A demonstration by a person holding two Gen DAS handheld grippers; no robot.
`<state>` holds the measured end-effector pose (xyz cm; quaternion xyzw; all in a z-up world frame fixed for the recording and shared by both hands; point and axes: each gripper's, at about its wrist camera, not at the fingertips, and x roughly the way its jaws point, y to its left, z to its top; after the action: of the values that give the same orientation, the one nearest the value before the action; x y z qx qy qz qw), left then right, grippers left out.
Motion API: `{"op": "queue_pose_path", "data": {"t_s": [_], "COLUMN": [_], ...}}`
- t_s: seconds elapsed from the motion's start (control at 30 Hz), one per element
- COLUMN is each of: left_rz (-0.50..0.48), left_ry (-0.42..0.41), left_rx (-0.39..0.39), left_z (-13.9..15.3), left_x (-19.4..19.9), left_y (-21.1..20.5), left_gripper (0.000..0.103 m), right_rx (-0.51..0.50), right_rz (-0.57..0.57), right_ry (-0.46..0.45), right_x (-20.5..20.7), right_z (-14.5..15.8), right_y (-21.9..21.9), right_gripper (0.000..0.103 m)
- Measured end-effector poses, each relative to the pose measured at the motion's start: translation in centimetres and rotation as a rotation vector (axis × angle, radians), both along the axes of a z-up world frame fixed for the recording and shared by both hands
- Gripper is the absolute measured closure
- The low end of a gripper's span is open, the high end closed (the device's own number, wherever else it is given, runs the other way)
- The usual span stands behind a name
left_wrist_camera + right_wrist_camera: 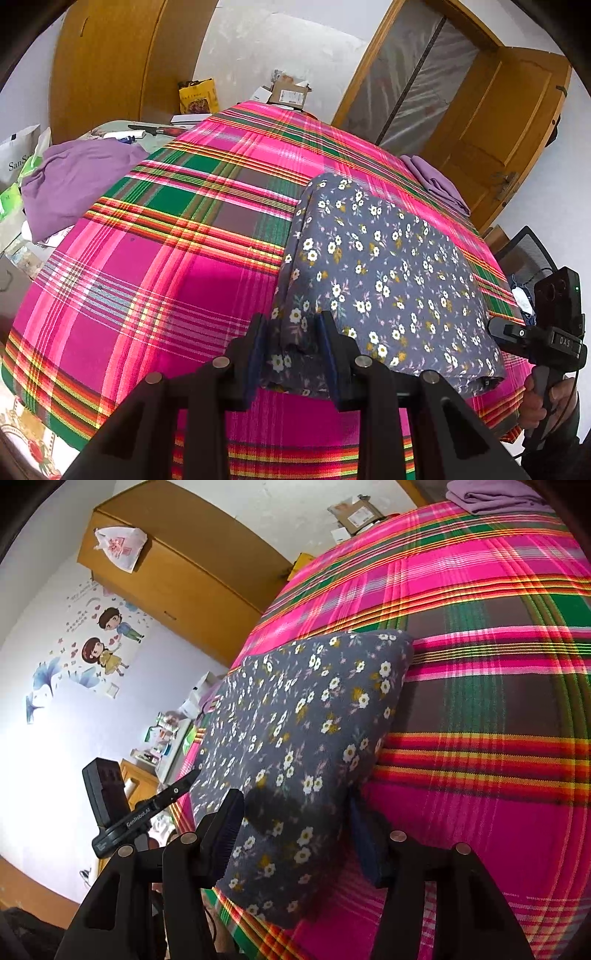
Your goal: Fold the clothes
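Lying on the plaid bedspread (155,258), the grey floral garment (388,273) is being held at its near edge by both claws.

The left claw (291,354) is pinching a bunched corner of the floral cloth between its blue pads. The right claw (295,834) is straddling the other near corner, its fingers apart on either side of the fabric; whether the pads are pressing on it cannot be told. A folded purple cloth (439,184) is resting near the bed's far edge, and a crumpled purple garment (74,181) is sitting beside the bedspread.
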<state>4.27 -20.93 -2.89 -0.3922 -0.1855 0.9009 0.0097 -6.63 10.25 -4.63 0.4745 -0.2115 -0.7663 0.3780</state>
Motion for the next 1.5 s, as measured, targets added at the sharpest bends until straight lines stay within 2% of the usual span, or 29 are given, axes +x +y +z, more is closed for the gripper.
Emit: {"op": "queue_pose_path", "data": {"t_s": [0.1,0.23,0.37,0.6,0.7,0.87,0.93,1.0,1.1,1.23,1.33,1.4,1.5], "left_rz": [0.000,0.000,0.001,-0.001,0.007,0.038,0.014,-0.027,-0.051,-0.049,-0.048,-0.038,-0.028], "left_ry": [0.004,0.004,0.001,-0.006,-0.006,0.063,0.073,0.071,0.026,0.040,0.036,0.031,0.033], "left_rx": [0.004,0.006,0.007,0.013,0.043,0.012,0.009,-0.002,-0.006,-0.021,-0.015,-0.014,-0.008], "left_z": [0.0,0.0,0.0,0.1,0.7,3.1,3.6,3.5,1.9,1.1,1.0,1.3,2.0], "left_x": [0.1,0.0,-0.1,0.0,0.5,1.2,0.4,-0.9,-2.3,-2.1,-1.9,-1.7,-1.1], "left_y": [-0.1,-0.1,-0.1,-0.1,-0.9,-1.7,-1.3,-0.2,0.7,1.0,0.7,0.5,0.7], "left_gripper": [0.074,0.074,0.074,0.074,0.074,0.075,0.075,0.075,0.075,0.075,0.075,0.075,0.075], "right_rx": [-0.001,0.002,-0.001,-0.036,-0.037,0.059,0.079,0.094,0.132,0.204,0.237,0.225,0.224], "right_rz": [-0.007,-0.012,-0.018,-0.021,-0.020,-0.078,-0.089,-0.085,-0.077,-0.070,-0.082,-0.096,-0.095], "right_ry": [-0.005,-0.001,0.021,0.007,-0.011,0.114,0.151,0.184,0.235,0.248,0.199,0.206,0.270], "right_x": [-0.2,-0.4,-0.5,-0.8,-0.9,-0.5,-1.0,-1.4,-2.4,-4.8,-6.6,-6.6,-4.8], "right_z": [-0.2,-0.3,0.1,0.0,-0.1,2.1,2.9,3.4,4.0,3.3,1.8,2.0,3.3], "right_y": [0.2,0.3,0.8,1.5,2.0,3.2,3.2,2.7,1.2,-0.4,-1.0,-0.8,-0.7], "right_gripper": [0.049,0.072,0.085,0.087,0.082,0.082,0.082,0.082,0.082,0.085,0.089,0.089,0.085]}}
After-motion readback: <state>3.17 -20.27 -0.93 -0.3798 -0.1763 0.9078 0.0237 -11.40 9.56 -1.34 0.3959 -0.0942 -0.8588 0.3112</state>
